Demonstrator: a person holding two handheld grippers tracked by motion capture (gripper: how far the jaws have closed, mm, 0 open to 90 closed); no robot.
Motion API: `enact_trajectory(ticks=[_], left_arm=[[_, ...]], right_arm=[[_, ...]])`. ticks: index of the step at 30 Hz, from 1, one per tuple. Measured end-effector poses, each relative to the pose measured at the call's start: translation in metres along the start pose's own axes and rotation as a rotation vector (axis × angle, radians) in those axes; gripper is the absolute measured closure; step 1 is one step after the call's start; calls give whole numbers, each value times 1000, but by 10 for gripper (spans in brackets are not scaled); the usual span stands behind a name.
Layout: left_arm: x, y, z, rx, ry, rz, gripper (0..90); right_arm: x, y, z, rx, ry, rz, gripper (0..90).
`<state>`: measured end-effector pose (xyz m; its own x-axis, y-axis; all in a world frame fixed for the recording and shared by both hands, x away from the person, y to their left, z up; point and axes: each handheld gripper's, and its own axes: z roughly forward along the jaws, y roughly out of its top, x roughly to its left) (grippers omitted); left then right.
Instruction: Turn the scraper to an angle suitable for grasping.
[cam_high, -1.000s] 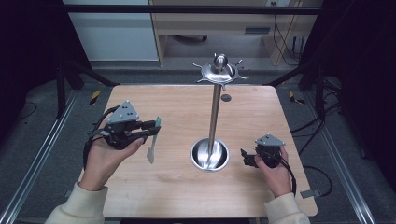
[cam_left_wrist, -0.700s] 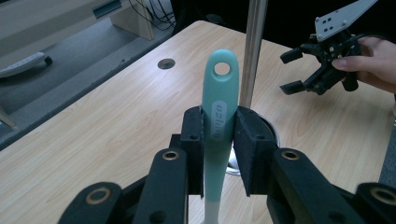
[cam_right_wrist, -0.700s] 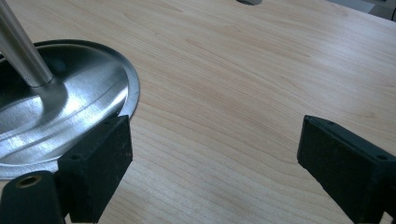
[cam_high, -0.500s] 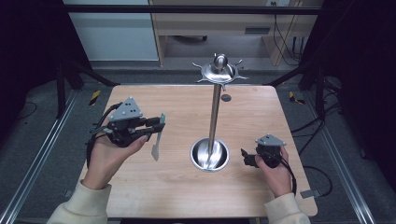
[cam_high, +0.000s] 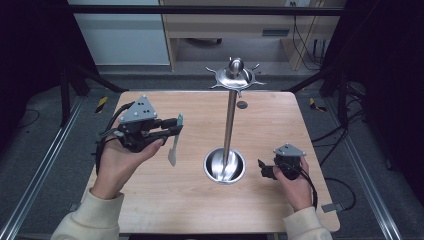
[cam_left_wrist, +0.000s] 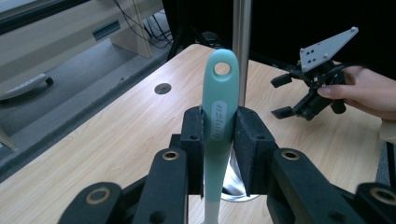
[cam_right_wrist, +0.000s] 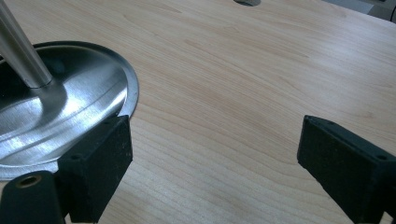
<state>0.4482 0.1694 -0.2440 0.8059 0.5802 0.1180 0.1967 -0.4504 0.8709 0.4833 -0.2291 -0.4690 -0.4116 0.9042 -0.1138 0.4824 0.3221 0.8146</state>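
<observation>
The mint-green utensil (cam_left_wrist: 219, 112), pinched by its handle in our closed left gripper (cam_high: 172, 127), hung above the table's left side, not yet on the hook stand (cam_high: 231, 95), while our right gripper (cam_high: 264, 170) rested wide open, empty.

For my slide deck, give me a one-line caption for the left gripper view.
Left gripper clamps a mint-green utensil handle upright before the steel stand pole.
</observation>
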Motion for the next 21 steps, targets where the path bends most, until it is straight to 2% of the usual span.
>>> enact_trajectory(ticks=[6, 21], left_arm=[[-3, 7, 0, -9, -4, 9, 740], [-5, 11, -2, -34, -10, 1, 740]], right_arm=[[0, 0, 0, -2, 0, -2, 107], [1, 0, 0, -1, 5, -3, 106]])
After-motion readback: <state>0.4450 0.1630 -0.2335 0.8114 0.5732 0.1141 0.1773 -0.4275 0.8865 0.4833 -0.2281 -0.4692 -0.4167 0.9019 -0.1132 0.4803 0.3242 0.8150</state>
